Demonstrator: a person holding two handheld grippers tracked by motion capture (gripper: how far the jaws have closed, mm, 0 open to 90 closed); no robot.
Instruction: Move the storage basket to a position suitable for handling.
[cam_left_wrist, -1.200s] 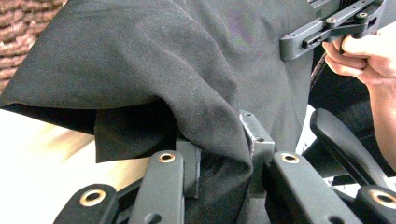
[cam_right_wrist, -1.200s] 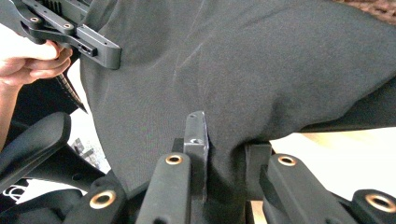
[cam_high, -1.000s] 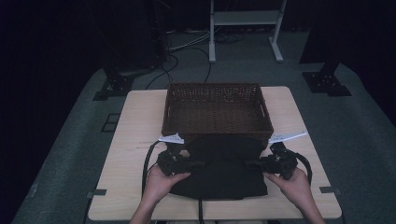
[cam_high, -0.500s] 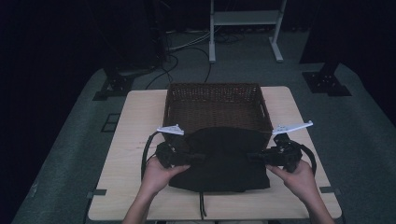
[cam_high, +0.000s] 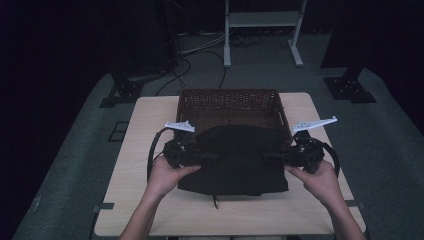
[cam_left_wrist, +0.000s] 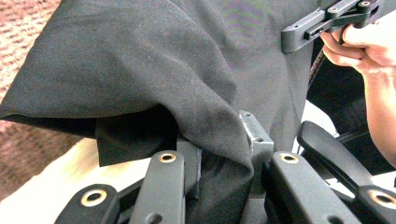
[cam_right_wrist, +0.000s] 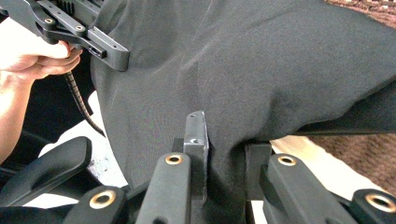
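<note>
A black cloth (cam_high: 235, 157) hangs stretched between my two grippers, its far edge draped over the near rim of a brown wicker basket (cam_high: 227, 102). My left gripper (cam_high: 201, 156) is shut on the cloth's left side, and my right gripper (cam_high: 272, 157) is shut on its right side. In the left gripper view the cloth (cam_left_wrist: 154, 60) folds over the left gripper (cam_left_wrist: 222, 149), with the right gripper (cam_left_wrist: 327, 21) at the upper right. In the right gripper view the cloth (cam_right_wrist: 261, 65) is pinched in the right gripper (cam_right_wrist: 226, 147), with the left gripper (cam_right_wrist: 70, 28) at the upper left.
The basket stands at the back middle of a light wooden table (cam_high: 145, 130). Bare tabletop lies left, right and in front of the cloth. Dark floor with cables and a metal stand (cam_high: 260, 22) lies beyond the table.
Both grippers have risen and moved away from the person with the cloth. The cloth has lifted off the table and its far edge now reaches over the basket's near rim.
</note>
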